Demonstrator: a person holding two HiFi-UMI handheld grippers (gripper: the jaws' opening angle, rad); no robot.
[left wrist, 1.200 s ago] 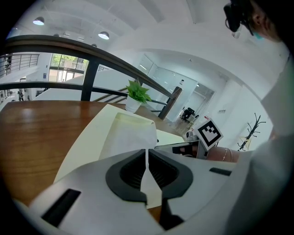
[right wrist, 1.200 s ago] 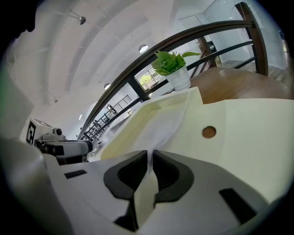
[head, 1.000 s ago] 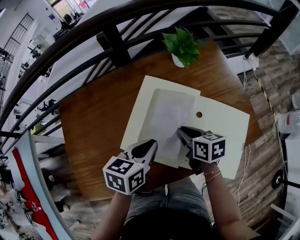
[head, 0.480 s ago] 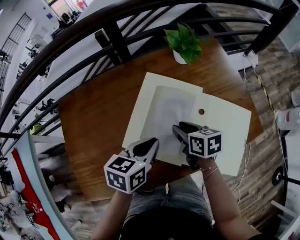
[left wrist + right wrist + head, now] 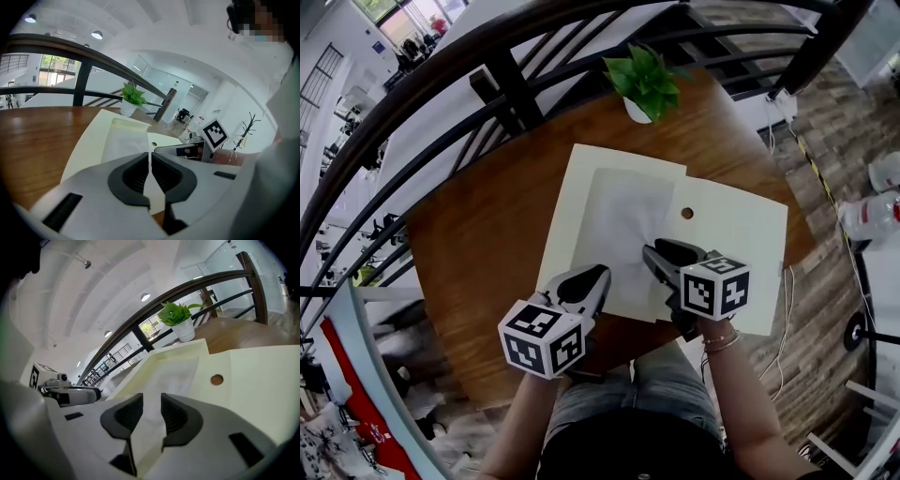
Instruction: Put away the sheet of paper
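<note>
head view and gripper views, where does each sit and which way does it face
Head view: on the head, steeply down on the table, folder and sheet of paper; shows both forearms, left gripper, right gripper.
Left gripper view: on that gripper, along its jaws, nearly together on the sheet's edge, toward the plant; right gripper at right.
Right gripper view: on that gripper, along its jaws, apart with the sheet between; left gripper at left.
Both gripper views share the plant and the folder's hole.

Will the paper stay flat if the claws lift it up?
Probably not: the sheet of paper looks thin and wrinkles by the right claw, so it would likely droop. It seems light; the left claw pinching its edge should hold it.
</note>
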